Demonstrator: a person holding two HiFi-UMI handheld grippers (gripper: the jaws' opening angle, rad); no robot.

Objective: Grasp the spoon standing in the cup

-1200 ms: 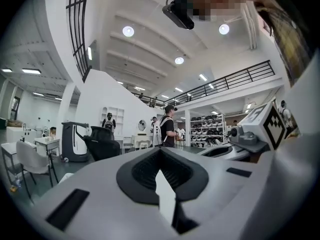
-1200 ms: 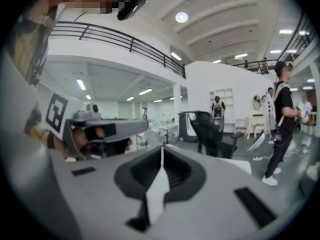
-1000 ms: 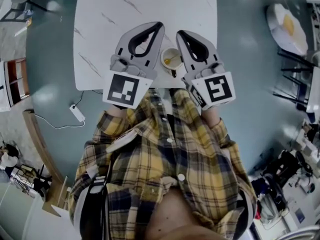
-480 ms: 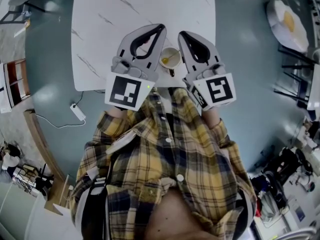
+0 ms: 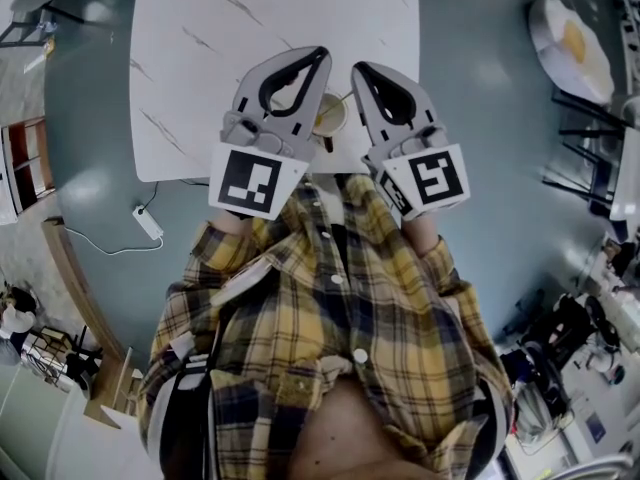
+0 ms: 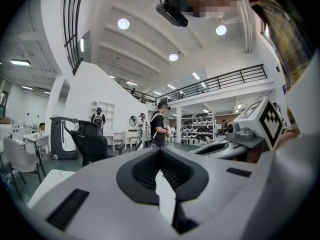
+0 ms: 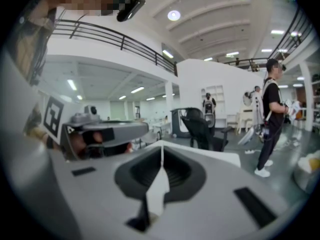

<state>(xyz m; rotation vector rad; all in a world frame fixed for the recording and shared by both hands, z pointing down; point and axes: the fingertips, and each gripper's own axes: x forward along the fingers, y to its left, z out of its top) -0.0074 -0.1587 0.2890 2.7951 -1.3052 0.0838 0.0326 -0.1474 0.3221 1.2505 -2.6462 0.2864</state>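
- Since a moment ago the desk [image 5: 250, 28] has slid left in the head view. The cup [image 5: 334, 116] showed whole in the gap between the tools and is now half covered.
- The cup stands close to the desk's near edge, tucked against the right flank of the left tool [image 5: 321, 52], with the right tool [image 5: 358, 68] just beside it on the other side.
- Both tools are closed with nothing between their jaws: in each gripper view the tips meet.
- We judge the approach is under way but the grasp is not begun. One tool must part its jaws before it can take the spoon.
- We cannot make out the spoon now. Only a sliver of the cup's rim and pale inside shows.
- Neither gripper view shows the cup or spoon. Both look level across the room, each catching the other tool at its side.
- The tools and their marker cubes hide the stretch of the desk's near edge below the cup.
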